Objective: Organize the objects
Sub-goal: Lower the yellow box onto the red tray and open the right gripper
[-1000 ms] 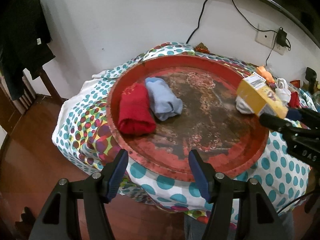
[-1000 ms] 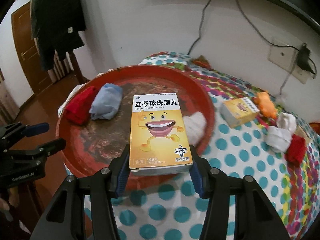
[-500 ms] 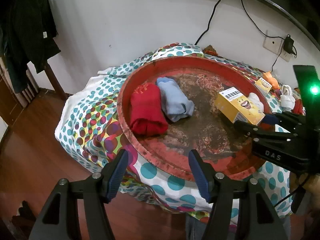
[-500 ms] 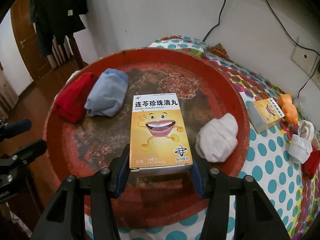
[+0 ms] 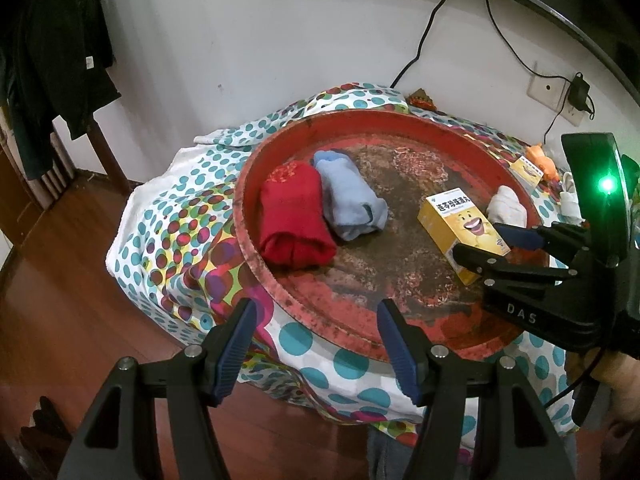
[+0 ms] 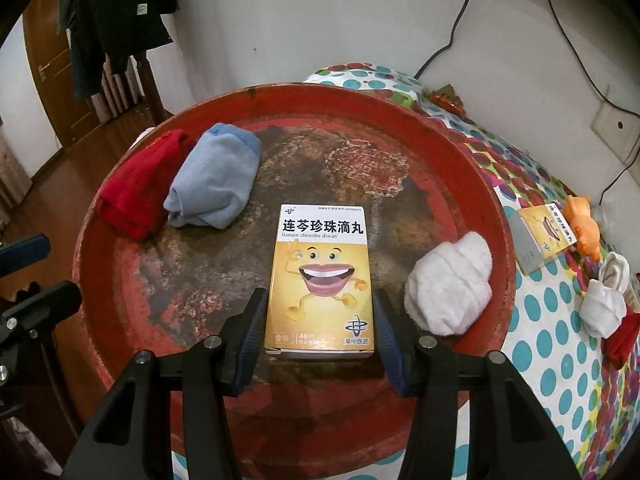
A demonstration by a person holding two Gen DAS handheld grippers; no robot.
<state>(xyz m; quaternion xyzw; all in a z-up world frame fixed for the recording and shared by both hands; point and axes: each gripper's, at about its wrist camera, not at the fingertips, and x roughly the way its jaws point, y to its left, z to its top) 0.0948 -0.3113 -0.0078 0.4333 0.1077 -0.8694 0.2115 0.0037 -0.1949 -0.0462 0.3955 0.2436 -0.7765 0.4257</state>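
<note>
One yellow cardboard medicine box point(image 6: 320, 280) is clamped by the right gripper point(image 6: 318, 338) over the round red tray point(image 6: 460, 152); the left gripper point(image 5: 314, 344) is held apart, empty

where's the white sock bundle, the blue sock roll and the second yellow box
white sock bundle point(image 6: 450, 284), right wrist view, its middle
blue sock roll point(image 6: 214, 180), right wrist view, its middle
second yellow box point(image 6: 546, 234), right wrist view, its printed top face
</note>
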